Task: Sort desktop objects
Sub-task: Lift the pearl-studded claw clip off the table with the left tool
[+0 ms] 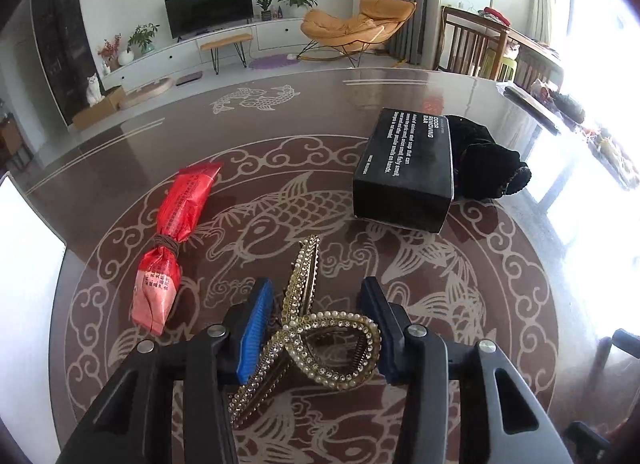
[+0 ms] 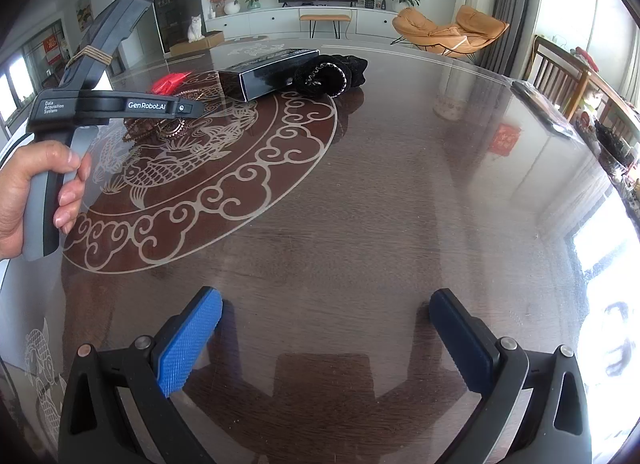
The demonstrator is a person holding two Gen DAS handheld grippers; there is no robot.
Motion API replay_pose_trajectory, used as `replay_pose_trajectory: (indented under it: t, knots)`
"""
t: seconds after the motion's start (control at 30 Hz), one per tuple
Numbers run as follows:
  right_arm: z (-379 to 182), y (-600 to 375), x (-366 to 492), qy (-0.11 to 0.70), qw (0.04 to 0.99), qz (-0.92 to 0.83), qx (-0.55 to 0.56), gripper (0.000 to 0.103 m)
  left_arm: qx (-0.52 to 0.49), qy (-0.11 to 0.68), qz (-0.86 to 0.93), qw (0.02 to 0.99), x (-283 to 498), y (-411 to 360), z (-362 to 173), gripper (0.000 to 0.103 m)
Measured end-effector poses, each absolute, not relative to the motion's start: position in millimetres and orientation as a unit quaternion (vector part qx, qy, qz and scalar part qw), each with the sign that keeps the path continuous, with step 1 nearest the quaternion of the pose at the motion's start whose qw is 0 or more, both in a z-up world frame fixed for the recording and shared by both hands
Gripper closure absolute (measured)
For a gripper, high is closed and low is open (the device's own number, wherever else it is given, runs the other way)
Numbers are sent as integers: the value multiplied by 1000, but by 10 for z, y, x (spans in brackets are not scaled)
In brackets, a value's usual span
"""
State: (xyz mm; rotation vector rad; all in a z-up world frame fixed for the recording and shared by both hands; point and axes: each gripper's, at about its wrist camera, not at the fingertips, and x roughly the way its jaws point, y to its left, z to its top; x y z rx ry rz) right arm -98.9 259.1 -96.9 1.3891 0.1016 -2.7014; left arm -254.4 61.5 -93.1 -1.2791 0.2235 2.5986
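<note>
The left gripper (image 1: 316,316) is low over the round table (image 1: 500,264), pointing forward and slightly down, with its two blue pads (image 1: 256,328) spread on either side of a gold hair clip (image 1: 316,328) set with pearls and small stones. The clip lies on the koi pattern in the middle of the table, its looped end between the pads and its long toothed arm running away from the camera. The jaws stand apart; the right pad looks close to the loop, but whether it touches is hard to tell from this angle.

From the right wrist view, the person's left hand (image 2: 36,200) wraps around the grey handle of that gripper, fingers curled at the front, the tool's body reaching out level over the clip (image 2: 160,128).

The right gripper (image 2: 326,328) hovers over a bare stretch of the dark table nearer the edge, well apart from the objects, its jaws wide apart and holding nothing.

To the left of the clip lies a red packet (image 1: 172,244) tied around its middle with brown cord. Farther back and to the right sits a black box (image 1: 404,176) with white lettering, and a black fabric item (image 1: 488,164) rests against its far side.
</note>
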Motion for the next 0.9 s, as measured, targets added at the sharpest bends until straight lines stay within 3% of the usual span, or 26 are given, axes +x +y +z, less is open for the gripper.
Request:
replay_pose_trajectory:
  t: [0.57, 0.63, 0.7, 0.9]
  knots:
    - [-969, 2589, -990, 33, 51, -888, 456, 0, -450, 58, 888, 70, -970, 49, -971, 56]
    - [-970, 2590, -990, 33, 51, -888, 456, 0, -450, 59, 889, 69, -931, 11, -972, 48]
    - [-970, 2589, -990, 33, 51, -888, 456, 0, -447, 63, 890, 62, -918, -17, -985, 33]
    - [-971, 2589, -990, 33, 51, -888, 456, 0, -457, 29, 888, 46, -979, -135, -1009, 13]
